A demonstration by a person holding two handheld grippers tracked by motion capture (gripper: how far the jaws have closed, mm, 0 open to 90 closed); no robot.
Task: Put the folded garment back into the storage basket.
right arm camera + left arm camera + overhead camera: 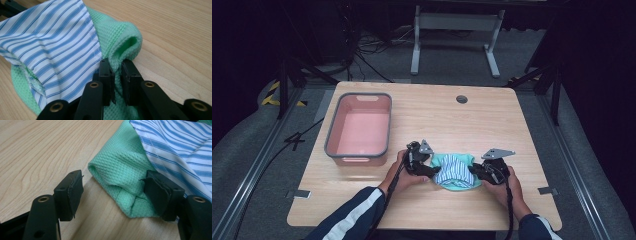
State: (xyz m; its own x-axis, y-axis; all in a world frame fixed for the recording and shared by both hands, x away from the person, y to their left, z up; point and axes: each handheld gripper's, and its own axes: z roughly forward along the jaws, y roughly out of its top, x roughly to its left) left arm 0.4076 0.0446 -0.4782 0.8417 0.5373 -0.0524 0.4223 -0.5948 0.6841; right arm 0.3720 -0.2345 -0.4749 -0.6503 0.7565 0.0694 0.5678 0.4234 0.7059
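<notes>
The high view takes in the whole wooden surface (pixel 422 120). A small garment (pixel 455 171), mint-green waffle knit with a blue-and-white striped panel on top, lies bunched near the front edge, a little right of the middle. The left claw (pixel 428 169) sits at the garment's left side and the right claw (pixel 476 172) at its right side, each held by a hand coming in from the front edge. A pink bin (pixel 359 128) with a grey rim stands near the left edge, well apart from the garment, and a round cable hole (pixel 462 99) sits near the back edge. From this height the jaws are too small to read.

The left gripper view gives the detail for that side. The left claw (pixel 112 192) stands apart, with a rolled, folded end of the green knit (pixel 120 170) lying between the two pads. The pad on the right of this view touches or nearly touches the fabric, while the other pad is clear of it, over bare wood. The striped panel (pixel 180 150) lies over the knit farther up.

The right gripper view shows what the high view cannot: the right claw (pixel 118 75) is clamped on a narrow fold of the green knit (pixel 125 37), the pads pressed close with the fabric pinched between them. Just beyond the pads the knit curls into an open tube. The striped panel (pixel 55 42) spreads across the garment to the left in this view.
</notes>
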